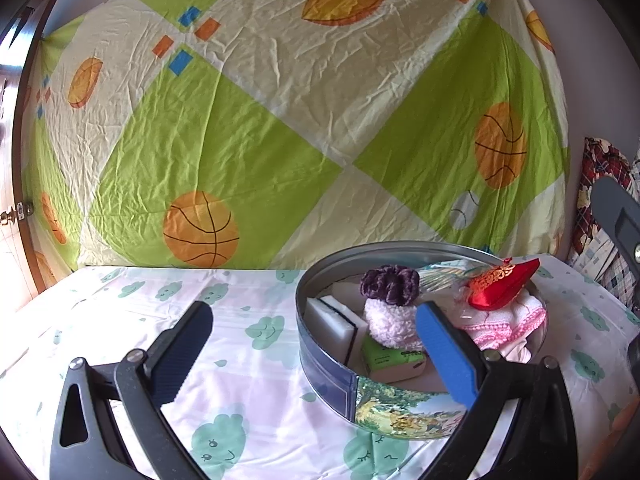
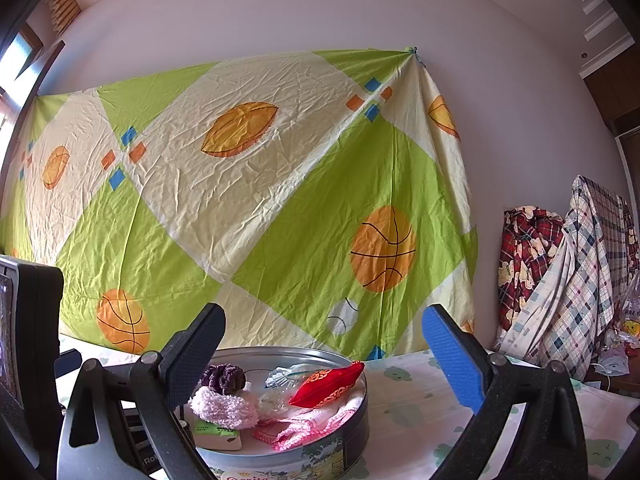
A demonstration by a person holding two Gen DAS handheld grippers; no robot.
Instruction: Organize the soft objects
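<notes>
A round metal tin (image 1: 320, 364) stands on the table and holds soft things: a purple scrunchie (image 1: 390, 283), a pale pink fluffy scrunchie (image 1: 390, 326), a red satin pouch (image 1: 502, 282), a pink towel (image 1: 510, 326), white sponges (image 1: 334, 322) and a green tissue pack (image 1: 390, 358). My left gripper (image 1: 316, 340) is open and empty, its blue finger over the tin. My right gripper (image 2: 324, 344) is open and empty, raised above the tin (image 2: 352, 424), which shows the red pouch (image 2: 326, 386) and both scrunchies.
The table has a white cloth with green cloud prints (image 1: 224, 360). A green and cream sheet with basketballs (image 1: 280, 120) hangs on the wall behind. Plaid fabrics (image 2: 560, 280) hang at the right. The left gripper's body (image 2: 24, 360) stands at the left edge of the right wrist view.
</notes>
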